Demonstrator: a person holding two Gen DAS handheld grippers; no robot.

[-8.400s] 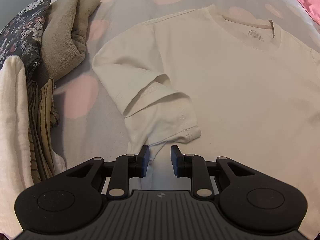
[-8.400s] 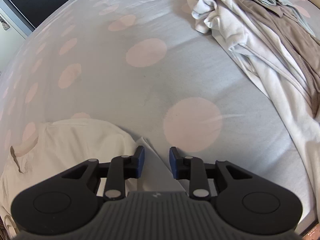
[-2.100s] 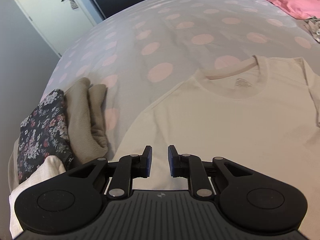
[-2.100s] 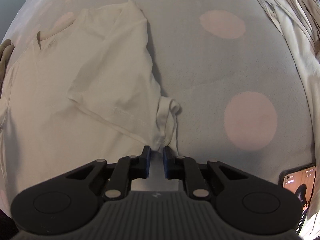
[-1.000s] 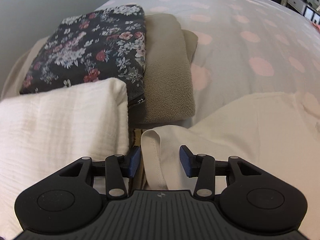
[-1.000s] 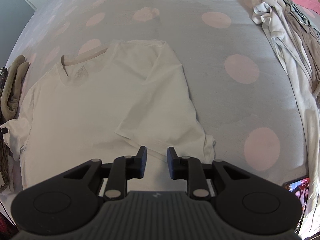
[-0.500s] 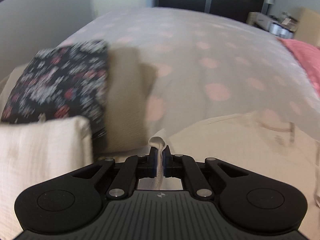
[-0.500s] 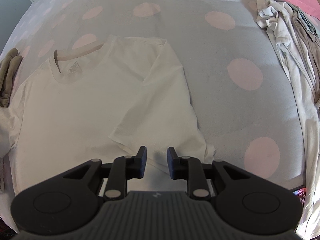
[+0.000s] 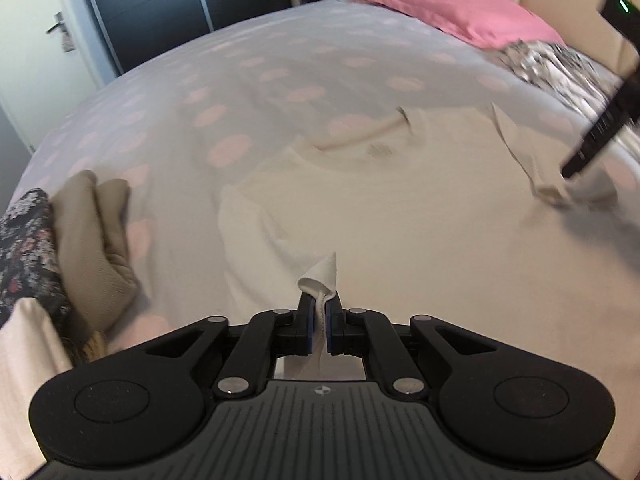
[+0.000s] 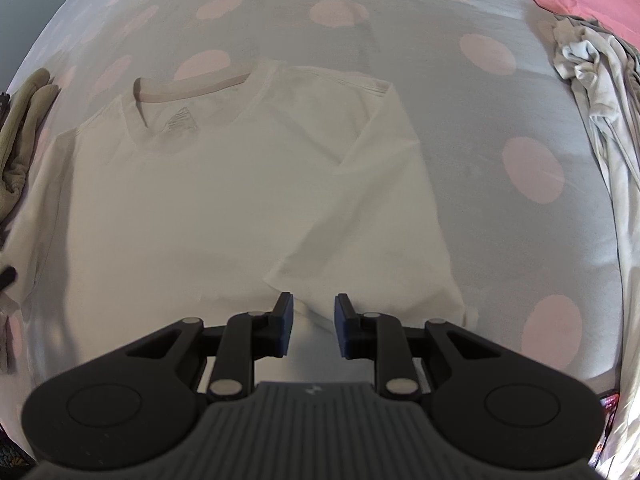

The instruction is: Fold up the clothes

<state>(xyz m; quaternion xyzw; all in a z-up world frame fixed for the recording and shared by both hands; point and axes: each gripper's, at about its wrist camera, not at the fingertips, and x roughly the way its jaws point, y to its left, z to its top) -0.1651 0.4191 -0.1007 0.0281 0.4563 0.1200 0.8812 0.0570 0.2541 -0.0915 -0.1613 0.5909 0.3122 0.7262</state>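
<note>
- Bed with pink-dotted sheet carries the shirt, spread flat.
- My left claw, spread a second ago, now pinches its sleeve.
- My right claw stays spread.

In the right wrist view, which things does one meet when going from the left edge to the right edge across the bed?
Beige folded garment → white T-shirt → bare spotted bedsheet → heap of unfolded pale clothes.

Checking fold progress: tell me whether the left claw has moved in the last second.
Yes. The left claw, now shut on the t-shirt sleeve, has swung right, away from the folded stack, over the t-shirt.
</note>
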